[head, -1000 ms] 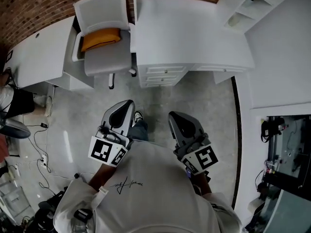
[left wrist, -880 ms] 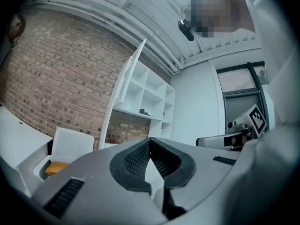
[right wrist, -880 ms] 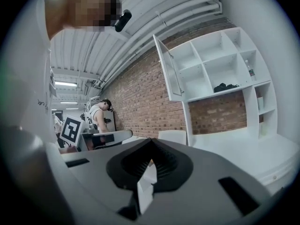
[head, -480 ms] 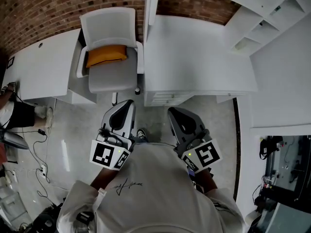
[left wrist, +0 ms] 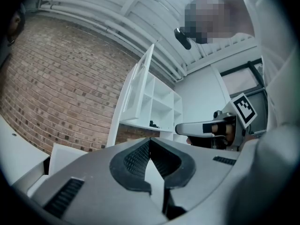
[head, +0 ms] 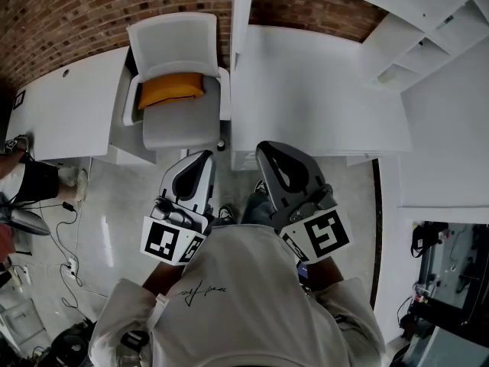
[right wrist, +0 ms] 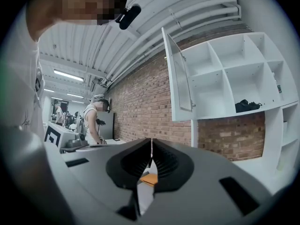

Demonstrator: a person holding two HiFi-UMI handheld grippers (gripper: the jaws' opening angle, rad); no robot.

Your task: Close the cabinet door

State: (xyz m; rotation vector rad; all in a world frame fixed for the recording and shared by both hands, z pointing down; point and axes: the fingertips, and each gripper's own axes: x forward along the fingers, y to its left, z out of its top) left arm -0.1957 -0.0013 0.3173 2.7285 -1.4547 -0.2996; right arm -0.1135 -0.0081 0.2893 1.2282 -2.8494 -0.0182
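While the cabinet door [right wrist: 180, 78] stands open, both tools are held low in front of the person, well apart from it. Left tool [head: 200, 163]: jaws together, tips meeting, nothing between them. Right tool [head: 269, 153]: jaws together too, nothing gripped, and it sits slightly further forward than the left, its tips over the near edge of the white table [head: 306, 90].

The door is white and hangs off the left side of the wall cabinet [right wrist: 234, 74], swung out from the brick wall [head: 76, 14] over the table's left end. Head view shows it edge-on as a thin white strip at top centre. The cabinet's open compartments are visible, with a small dark item [right wrist: 247, 105] lying in a lower right one; can't tell what it is.

A white chair [head: 172, 52] with an orange cushion [head: 172, 89] stands just left of the table, against the wall. Right gripper view shows another person [right wrist: 96, 121] standing further off along the wall.
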